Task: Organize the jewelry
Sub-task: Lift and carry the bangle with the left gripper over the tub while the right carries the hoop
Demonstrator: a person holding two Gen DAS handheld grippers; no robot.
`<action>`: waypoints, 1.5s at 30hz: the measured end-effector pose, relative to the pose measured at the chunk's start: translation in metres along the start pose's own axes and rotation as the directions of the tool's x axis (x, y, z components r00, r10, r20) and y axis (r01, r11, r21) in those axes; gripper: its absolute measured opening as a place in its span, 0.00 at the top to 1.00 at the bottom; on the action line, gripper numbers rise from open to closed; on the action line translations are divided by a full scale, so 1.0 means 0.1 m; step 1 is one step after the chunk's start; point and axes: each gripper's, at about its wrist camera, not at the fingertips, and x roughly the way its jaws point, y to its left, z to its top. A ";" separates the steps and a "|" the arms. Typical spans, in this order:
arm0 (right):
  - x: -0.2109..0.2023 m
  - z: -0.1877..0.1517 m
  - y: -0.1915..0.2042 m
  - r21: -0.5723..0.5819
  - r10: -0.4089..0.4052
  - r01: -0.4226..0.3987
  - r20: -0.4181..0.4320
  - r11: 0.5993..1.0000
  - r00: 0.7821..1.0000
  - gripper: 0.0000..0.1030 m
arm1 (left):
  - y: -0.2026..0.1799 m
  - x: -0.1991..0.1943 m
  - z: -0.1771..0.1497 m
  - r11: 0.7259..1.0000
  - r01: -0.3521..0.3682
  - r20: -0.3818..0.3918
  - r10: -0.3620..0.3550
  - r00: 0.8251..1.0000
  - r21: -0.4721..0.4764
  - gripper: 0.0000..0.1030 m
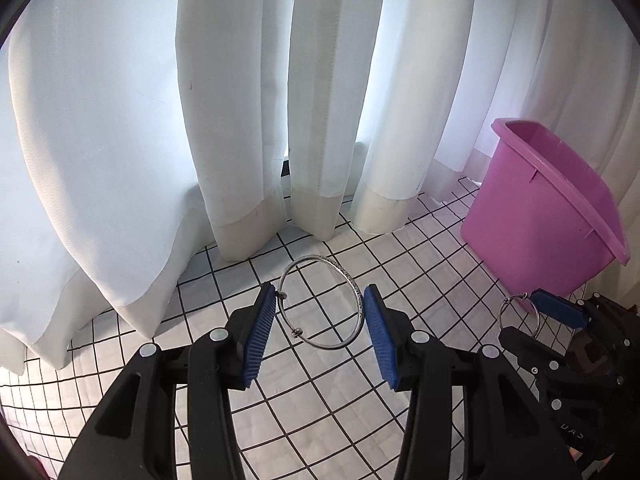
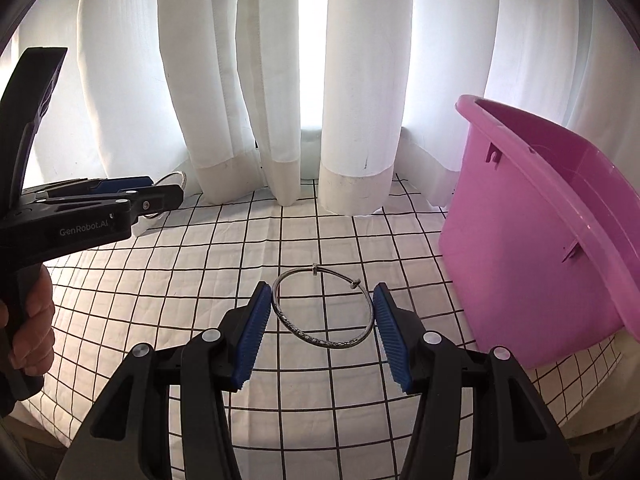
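Silver metal: one thin bangle point(image 1: 322, 303) sits crosswise between the blue ribbed fingers point(image 1: 260, 340) of my left gripper point(image 1: 320, 300), its rim pressed against both pads, clear of the surface below. It is a plain hoop with a patterned stretch along one side and two small beads at the sliding closure. My left fingers are part-way apart and pinching this bangle across its width.

My right gripper point(image 2: 322, 300) carries a second bangle point(image 2: 323, 307) of the same kind, likewise clamped across its width between the two blue pads, patterned stretch toward the lower edge, two beads on the upper arc. My right fingers point(image 2: 394, 340) stand part-way apart, gripping it on both sides.

Each gripper shows in the other's camera: the right gripper point(image 1: 556, 310) appears at the right edge of the left wrist view with its bangle point(image 1: 516, 312) at the tip; the left gripper point(image 2: 168, 194) crosses the left side of the right wrist view, bangle point(image 2: 176, 180) at its tip, with my left hand point(image 2: 30, 320) on the black handle.

Below both is a white cloth point(image 2: 240, 240) printed with a black grid. A pink plastic bucket point(image 2: 540, 240) stands on it to the right, near my right gripper and apart from both bangles. White curtains point(image 1: 240, 100) hang behind, their hems touching the cloth
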 end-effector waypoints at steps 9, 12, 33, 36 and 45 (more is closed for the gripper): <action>-0.51 0.25 0.06 -0.024 -0.007 0.008 0.061 1.000 0.998 0.50 | -0.05 -0.45 0.22 1.000 0.030 0.067 -0.030 0.997 -0.005 0.57; -0.69 0.36 0.00 -0.031 -0.006 0.008 0.089 0.999 0.996 0.50 | -0.15 -0.58 0.28 0.999 0.044 0.088 -0.045 0.995 0.015 0.57; -1.01 0.80 -2.17 -0.072 0.003 0.009 0.155 0.997 0.988 0.50 | -1.92 -0.40 0.94 0.998 0.038 0.155 -0.029 0.988 -0.055 0.57; -0.94 0.84 -2.54 -0.077 -0.001 0.013 0.151 0.997 0.989 0.50 | -2.26 -0.28 1.06 0.996 0.040 0.151 -0.028 0.988 -0.075 0.57; -0.70 0.93 -3.28 -0.082 0.040 -0.031 0.103 0.996 0.994 0.50 | -2.88 0.18 1.24 0.989 -0.009 0.069 0.020 0.997 -0.151 0.57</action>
